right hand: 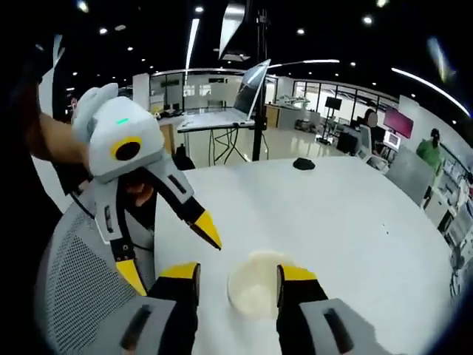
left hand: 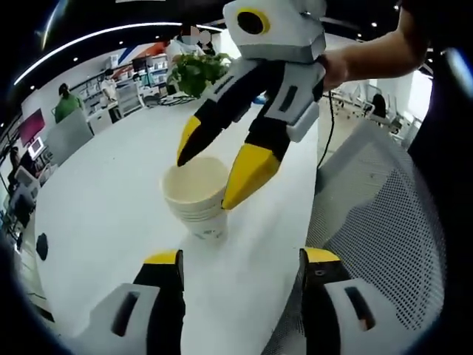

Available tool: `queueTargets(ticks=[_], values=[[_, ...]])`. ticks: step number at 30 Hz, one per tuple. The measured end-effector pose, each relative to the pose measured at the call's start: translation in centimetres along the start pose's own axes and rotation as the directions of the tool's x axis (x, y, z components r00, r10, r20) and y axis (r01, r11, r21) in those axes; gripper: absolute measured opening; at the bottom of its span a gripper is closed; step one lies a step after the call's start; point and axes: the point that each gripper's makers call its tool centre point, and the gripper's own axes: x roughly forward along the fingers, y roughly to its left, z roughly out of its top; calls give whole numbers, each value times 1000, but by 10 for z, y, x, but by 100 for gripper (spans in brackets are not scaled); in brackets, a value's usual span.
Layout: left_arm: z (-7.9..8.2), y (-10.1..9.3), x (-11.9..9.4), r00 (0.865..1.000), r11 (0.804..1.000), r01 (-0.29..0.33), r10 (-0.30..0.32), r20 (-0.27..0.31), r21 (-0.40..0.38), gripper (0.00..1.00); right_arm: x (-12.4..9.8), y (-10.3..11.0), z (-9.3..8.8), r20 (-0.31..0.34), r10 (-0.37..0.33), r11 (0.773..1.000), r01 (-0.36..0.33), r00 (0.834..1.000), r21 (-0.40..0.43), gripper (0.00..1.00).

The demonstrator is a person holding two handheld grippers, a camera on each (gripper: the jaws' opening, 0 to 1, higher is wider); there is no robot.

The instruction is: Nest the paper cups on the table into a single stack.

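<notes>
the right claw is spread open astride the cup stack's rim; the left claw is held open too. the stack could be tipped on the table if a jaw catches that rim.

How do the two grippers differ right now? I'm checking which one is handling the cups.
The right gripper straddles the rim of the stack of paper cups, one jaw inside; the left gripper hangs beside it, holding nothing. The right points down; the left sits back. Both are open with yellow tips.

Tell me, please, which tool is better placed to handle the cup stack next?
Probably the right tool: its open jaws straddle the rim of the cup stack on the table. The left tool waits open, short of it.
</notes>
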Motion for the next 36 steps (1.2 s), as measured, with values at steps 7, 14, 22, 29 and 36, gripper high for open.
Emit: queueTargets(ticks=[7, 14, 22, 29, 36], values=[[3, 7, 10, 1000, 999, 11, -10, -21, 33, 62, -9, -16, -14, 25, -78, 996, 77, 997, 44, 54], [8, 18, 21, 1000, 999, 14, -14, -15, 44, 61, -8, -23, -29, 21, -104, 991, 102, 994, 90, 56], [14, 29, 34, 1000, 999, 22, -22, -1, 42, 58, -1, -25, -37, 14, -107, 987, 104, 994, 126, 55], [16, 31, 46, 998, 998, 55, -55, 24, 25, 55, 5, -26, -38, 14, -99, 986, 96, 995, 140, 53], [16, 33, 56, 997, 997, 72, -72, 18, 40, 50, 14, -25, -42, 6, -80, 985, 78, 997, 155, 51]])
